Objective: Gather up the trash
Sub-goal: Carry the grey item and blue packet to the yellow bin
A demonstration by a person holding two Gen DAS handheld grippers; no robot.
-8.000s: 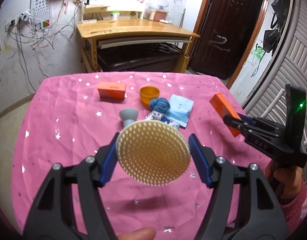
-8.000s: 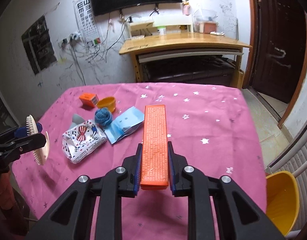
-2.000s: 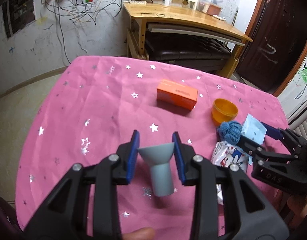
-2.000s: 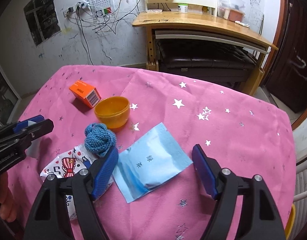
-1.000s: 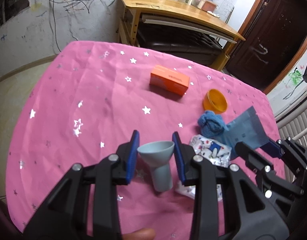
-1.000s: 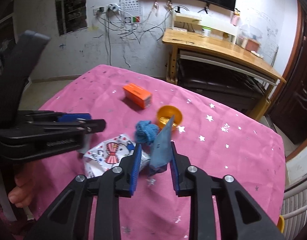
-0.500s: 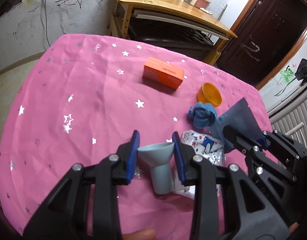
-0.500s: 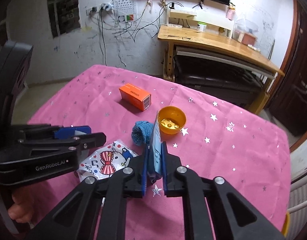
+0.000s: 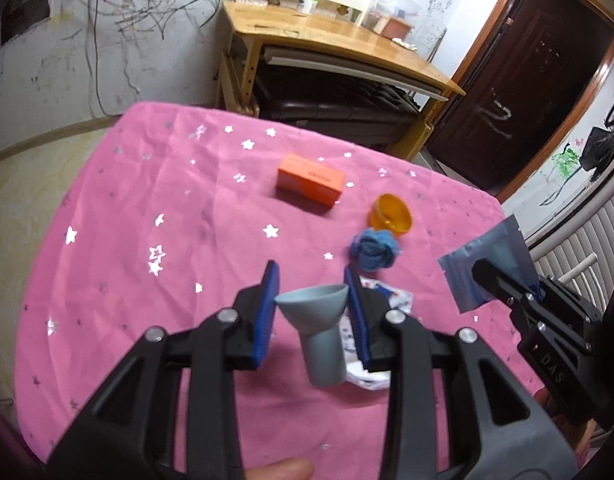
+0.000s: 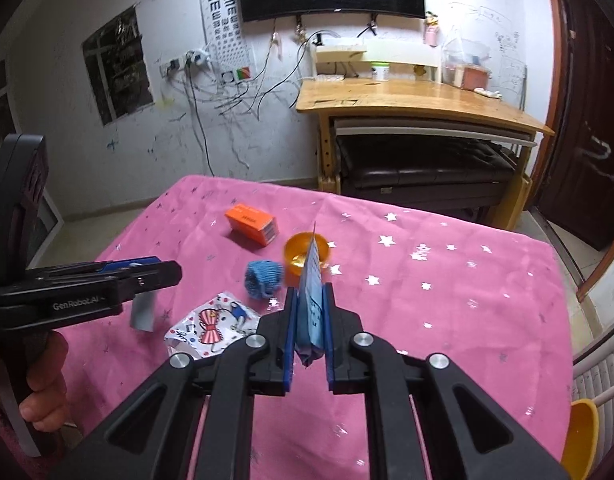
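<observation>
From your left wrist camera, your left gripper [image 9: 311, 312] is clamped on a grey funnel-shaped piece [image 9: 319, 328], pads pressing its flared rim, stem hanging down above the pink starred tablecloth [image 9: 147, 208]. Beyond it lie a patterned wrapper [image 9: 381, 308], a blue yarn ball [image 9: 375, 250], an orange bowl [image 9: 390, 215] and an orange box [image 9: 311, 180], all resting on the cloth. At the right edge your right gripper [image 9: 483, 276] pinches a pale blue packet [image 9: 487, 264], lifted clear of the table.

From your right wrist camera, the right gripper [image 10: 310, 332] is fully closed on the blue packet [image 10: 311, 300], which stands edge-on between the pads. Your left gripper [image 10: 163, 272] holds the grey piece [image 10: 143, 310] at the left, above the cloth. A yellow bin [image 10: 583, 432] shows at the lower right.
</observation>
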